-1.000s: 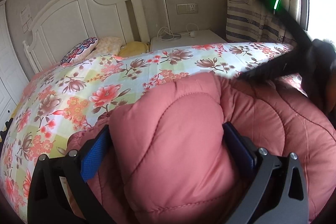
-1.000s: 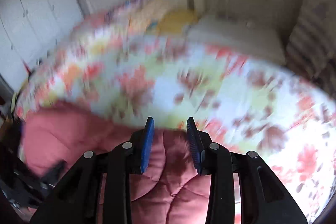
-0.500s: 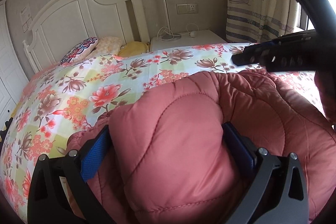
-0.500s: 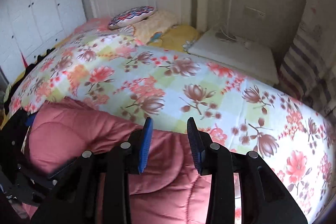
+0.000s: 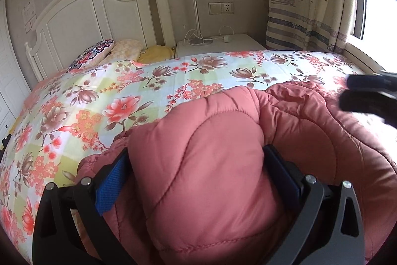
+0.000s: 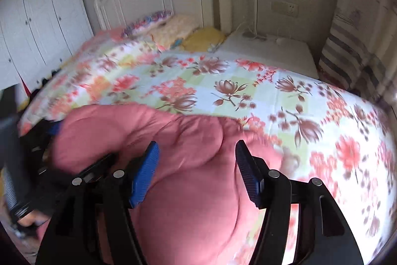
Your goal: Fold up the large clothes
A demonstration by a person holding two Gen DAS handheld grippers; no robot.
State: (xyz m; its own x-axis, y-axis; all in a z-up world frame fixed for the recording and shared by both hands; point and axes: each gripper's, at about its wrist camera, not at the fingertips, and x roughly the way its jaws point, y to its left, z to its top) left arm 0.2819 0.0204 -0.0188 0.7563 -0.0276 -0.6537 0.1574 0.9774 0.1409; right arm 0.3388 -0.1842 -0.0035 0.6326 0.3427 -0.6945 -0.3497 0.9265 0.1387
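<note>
A puffy pink quilted jacket (image 5: 223, 160) lies bunched at the near edge of the flowered bed (image 5: 124, 96). My left gripper (image 5: 196, 173) has its jaws wide apart with a thick fold of the jacket pressed between the blue pads. In the right wrist view the jacket (image 6: 188, 185) fills the foreground. My right gripper (image 6: 197, 165) is open, its fingers straddling a padded bulge of the jacket. The right gripper's fingers show in the left wrist view at the right edge (image 5: 367, 96), over the jacket. The left gripper shows dark at the left edge of the right wrist view (image 6: 37, 140).
A white headboard (image 5: 94, 14) and pillows (image 5: 104, 54) stand at the far end of the bed. A white nightstand (image 5: 218, 44) with a lamp and cable sits beside it. A striped curtain (image 5: 307, 4) and window are at the right. White wardrobe doors (image 6: 37, 16) line the left wall.
My right gripper has opened wide and come down onto the jacket, its fingers now around a padded bulge. My left gripper has kept its hold on the fold and has not moved.
</note>
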